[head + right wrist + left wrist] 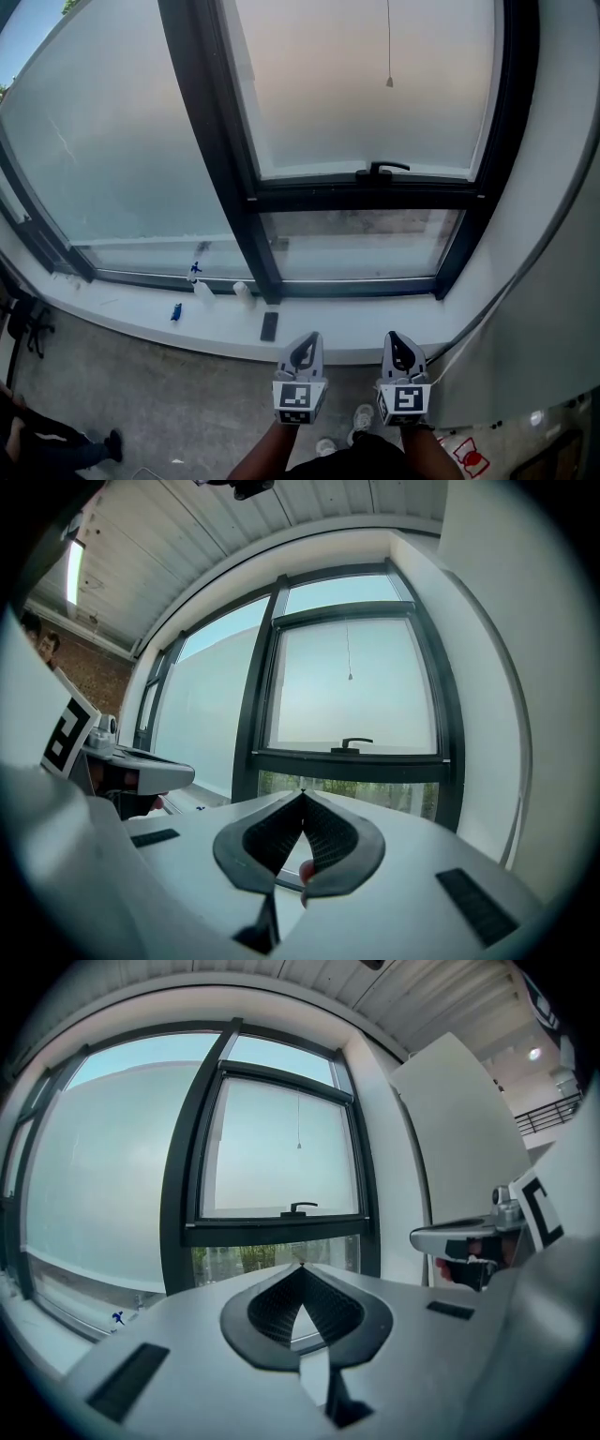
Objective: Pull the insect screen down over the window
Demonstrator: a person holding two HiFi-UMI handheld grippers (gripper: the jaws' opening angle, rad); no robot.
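Observation:
A dark-framed window stands ahead above a white sill. A thin pull cord with a small weight hangs in front of the upper pane; the same pull cord shows in both gripper views. A black handle sits on the frame's crossbar. My left gripper and right gripper are held side by side below the sill, well short of the window. Both are shut with nothing between the jaws. The left gripper and right gripper point about level at the window.
On the sill lie a small blue object, a white bottle, a white cup and a flat dark object. A white wall closes the right side. A large fixed pane lies to the left.

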